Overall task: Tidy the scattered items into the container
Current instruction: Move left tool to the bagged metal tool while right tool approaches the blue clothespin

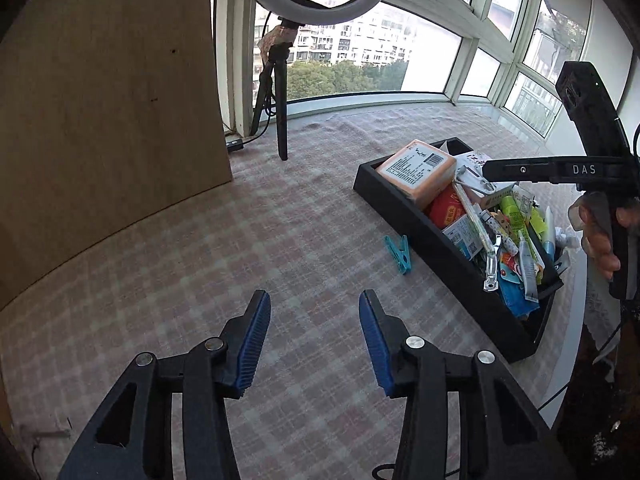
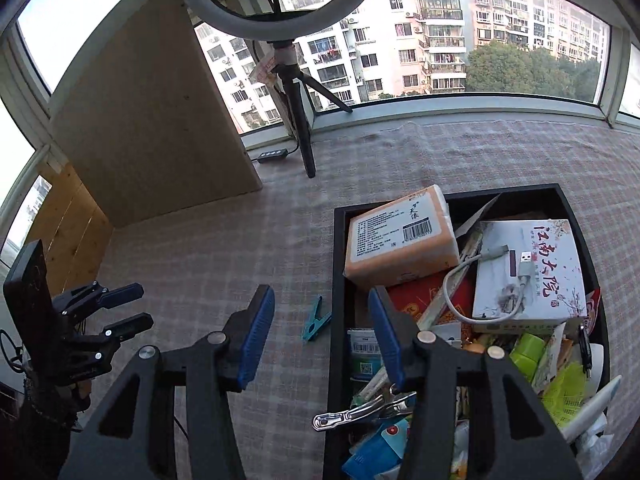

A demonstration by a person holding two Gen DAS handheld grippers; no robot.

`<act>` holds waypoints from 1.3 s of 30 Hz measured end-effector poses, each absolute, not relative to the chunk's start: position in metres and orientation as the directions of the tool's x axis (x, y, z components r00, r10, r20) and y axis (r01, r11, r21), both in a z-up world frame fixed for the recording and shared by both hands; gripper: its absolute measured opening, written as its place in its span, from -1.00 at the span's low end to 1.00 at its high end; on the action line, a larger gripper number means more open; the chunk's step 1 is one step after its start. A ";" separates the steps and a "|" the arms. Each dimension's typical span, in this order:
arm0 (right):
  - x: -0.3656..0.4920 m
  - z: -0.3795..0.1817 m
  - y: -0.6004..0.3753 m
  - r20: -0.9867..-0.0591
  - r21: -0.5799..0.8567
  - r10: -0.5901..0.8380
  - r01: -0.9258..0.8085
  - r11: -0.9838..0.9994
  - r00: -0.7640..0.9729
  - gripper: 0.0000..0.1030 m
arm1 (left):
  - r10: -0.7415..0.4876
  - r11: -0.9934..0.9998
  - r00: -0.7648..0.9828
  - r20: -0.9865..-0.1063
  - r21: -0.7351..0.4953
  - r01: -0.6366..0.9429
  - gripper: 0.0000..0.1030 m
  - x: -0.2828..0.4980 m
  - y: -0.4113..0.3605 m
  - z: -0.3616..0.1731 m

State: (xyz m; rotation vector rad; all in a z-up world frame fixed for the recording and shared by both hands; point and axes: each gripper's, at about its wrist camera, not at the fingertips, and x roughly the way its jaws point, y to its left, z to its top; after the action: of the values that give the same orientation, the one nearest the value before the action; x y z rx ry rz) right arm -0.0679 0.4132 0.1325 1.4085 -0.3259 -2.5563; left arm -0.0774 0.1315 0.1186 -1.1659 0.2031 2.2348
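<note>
container: black tray, heaped full; its near end is cut off behind your right gripper and many small items inside are too jumbled to name. teal clothespin: on the checked cloth just left of the container's left wall, between your right gripper's spread, empty fingers but beyond the tips; long axis slants toward the container's far end. your left gripper: fingers spread, empty, clothespin ahead, to their right.
</note>
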 end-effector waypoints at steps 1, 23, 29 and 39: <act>-0.068 0.124 0.402 -0.809 0.296 -0.295 0.081 -0.952 -0.508 -0.06 | 0.425 -0.823 -0.437 -0.793 -0.138 -0.551 -0.16 -0.078 0.119 0.115; -0.084 0.034 0.320 -0.907 0.228 -0.221 0.025 -0.973 -0.359 -0.06 | 0.124 -0.991 -0.522 -0.844 -0.127 -0.030 -0.09 -0.076 -0.084 0.063; -0.083 0.017 0.330 -0.922 0.199 -0.176 -0.033 -0.979 -0.345 -0.06 | 0.071 -0.965 -0.481 -0.874 -0.181 0.187 -0.06 -0.089 -0.149 0.036; -0.082 0.012 0.341 -0.927 0.171 -0.130 -0.089 -0.981 -0.351 -0.06 | 0.088 -0.897 -0.442 -0.893 -0.264 0.355 0.04 -0.107 -0.191 0.005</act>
State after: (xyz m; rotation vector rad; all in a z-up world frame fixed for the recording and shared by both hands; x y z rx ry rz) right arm -0.0819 0.3412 0.0118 1.7754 -0.3001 -2.5439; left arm -0.1069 -0.1907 0.0050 -1.7303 -0.7039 2.7257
